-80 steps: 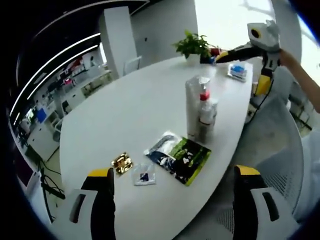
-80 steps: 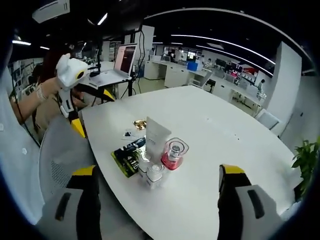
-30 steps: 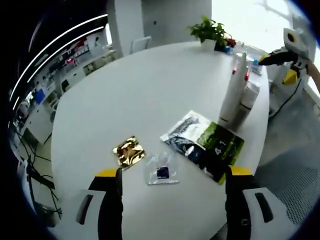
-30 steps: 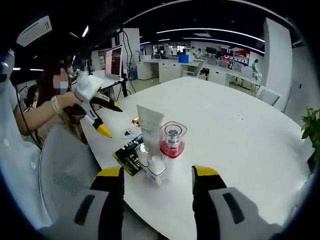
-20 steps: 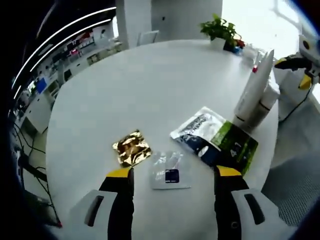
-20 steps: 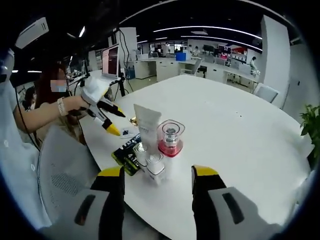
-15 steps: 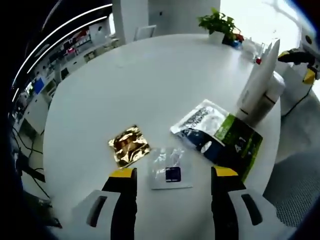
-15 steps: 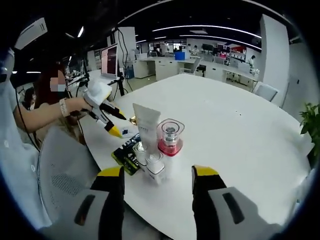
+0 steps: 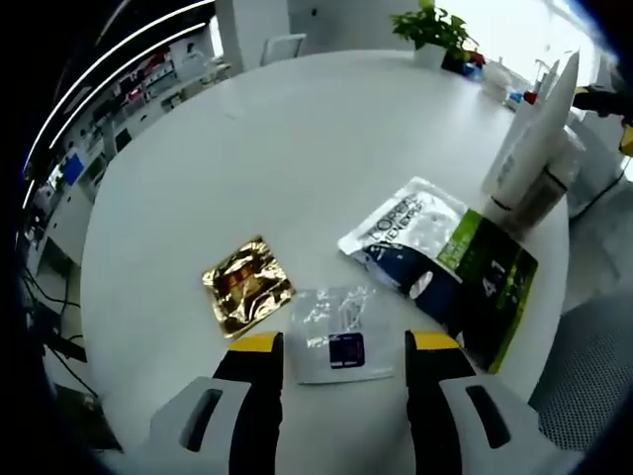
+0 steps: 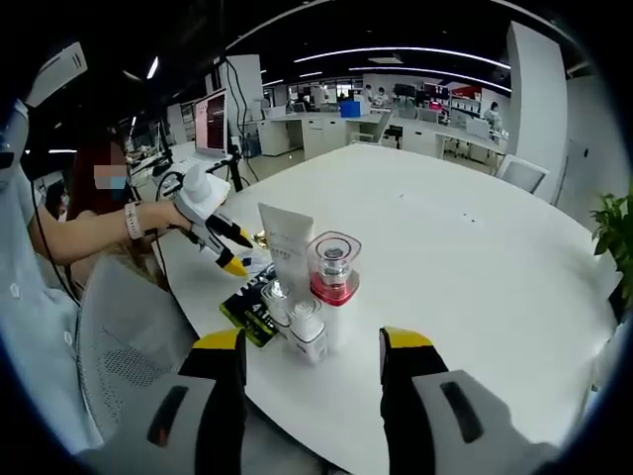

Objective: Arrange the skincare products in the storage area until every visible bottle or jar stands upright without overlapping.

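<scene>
White and round, the tabletop [image 9: 297, 129] stands in a large open office with rows of desks behind it. Going from left to right in the left gripper view, a gold foil sachet [image 9: 245, 284] lies flat, next to it a clear sachet with a dark blue square [image 9: 340, 334], then a bigger silver, dark and green packet [image 9: 445, 267], and at the far right edge the white tube [image 9: 531, 139] stands upright with the other bottles close behind it. Compared with a few seconds ago, the left tongs [image 9: 343, 354] have come much lower and closer to the flat sachets, and their jaws have narrowed; now they stand on both sides of the clear sachet, empty, not yet touching it as far as I can tell. In the right gripper view the right tongs [image 10: 313, 348] are also partly closed and empty, held in front of the group of products: two small white jars [image 10: 297, 315], the tube and a pink-based jar with a clear cap [image 10: 332, 269], all upright and near the table edge. I judge that the bottles already stand correctly, and the left tongs are preparing to pick up the clear sachet.
</scene>
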`<action>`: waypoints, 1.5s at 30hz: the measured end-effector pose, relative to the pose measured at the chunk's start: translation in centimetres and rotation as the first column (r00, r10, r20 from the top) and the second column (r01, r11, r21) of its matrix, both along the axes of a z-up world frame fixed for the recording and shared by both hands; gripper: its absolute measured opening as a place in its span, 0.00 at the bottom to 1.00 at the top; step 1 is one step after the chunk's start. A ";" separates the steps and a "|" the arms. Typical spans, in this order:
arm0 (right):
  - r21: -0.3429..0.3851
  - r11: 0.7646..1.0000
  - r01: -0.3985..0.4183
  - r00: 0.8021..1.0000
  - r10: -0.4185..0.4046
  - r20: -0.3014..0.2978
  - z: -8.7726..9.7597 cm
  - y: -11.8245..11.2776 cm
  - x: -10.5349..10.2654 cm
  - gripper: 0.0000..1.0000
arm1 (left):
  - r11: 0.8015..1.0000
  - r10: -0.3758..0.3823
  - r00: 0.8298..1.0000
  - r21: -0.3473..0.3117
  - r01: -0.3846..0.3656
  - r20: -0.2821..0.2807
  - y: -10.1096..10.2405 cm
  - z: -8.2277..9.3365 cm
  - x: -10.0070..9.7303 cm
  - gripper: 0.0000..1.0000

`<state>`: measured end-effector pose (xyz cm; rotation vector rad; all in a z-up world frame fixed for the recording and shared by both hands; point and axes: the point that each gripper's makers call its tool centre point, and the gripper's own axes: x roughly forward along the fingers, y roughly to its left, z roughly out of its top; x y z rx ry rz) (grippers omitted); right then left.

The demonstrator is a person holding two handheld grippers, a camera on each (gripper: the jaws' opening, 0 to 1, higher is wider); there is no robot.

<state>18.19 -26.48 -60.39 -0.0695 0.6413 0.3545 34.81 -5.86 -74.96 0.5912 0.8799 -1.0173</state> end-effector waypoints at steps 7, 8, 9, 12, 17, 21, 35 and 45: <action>0.000 1.000 0.003 1.000 -0.003 -0.004 -0.1 0.0 -0.2 0.55 | 1.000 0.019 1.000 -0.018 -0.019 -0.022 -0.2 0.1 -0.1 0.42; 0.001 1.000 0.005 1.000 -0.005 -0.005 -0.1 0.0 -0.2 0.55 | 1.000 0.018 1.000 -0.019 -0.018 -0.024 -0.2 0.1 -0.1 0.41; 0.001 1.000 0.008 1.000 -0.008 -0.003 -0.1 -0.1 -0.2 0.56 | 1.000 0.020 0.999 -0.021 -0.021 -0.032 -0.2 0.1 -0.1 0.41; 0.007 1.000 0.006 1.000 -0.006 -0.010 -0.3 0.0 -0.2 0.57 | 1.000 0.019 0.999 -0.015 -0.020 -0.032 -0.2 0.1 -0.1 0.41; 0.009 1.000 0.002 1.000 -0.002 -0.012 -0.4 0.3 -0.4 0.59 | 1.000 -0.007 0.999 -0.010 0.007 -0.034 -0.1 0.1 0.0 0.37; 0.012 1.000 0.005 1.000 -0.005 -0.005 -0.3 0.6 -0.5 0.60 | 1.000 -0.024 0.999 0.006 0.024 -0.040 0.0 0.0 -0.1 0.37; 0.022 1.000 0.004 1.000 -0.004 0.003 -0.3 0.8 -0.4 0.66 | 0.968 -0.241 0.968 0.060 0.245 -0.067 0.5 -0.1 -1.7 0.36; 0.021 1.000 -0.002 1.000 0.002 0.003 0.0 1.4 -0.7 0.66 | 0.895 -0.436 0.897 0.074 0.441 -0.071 0.5 -0.1 -3.7 0.36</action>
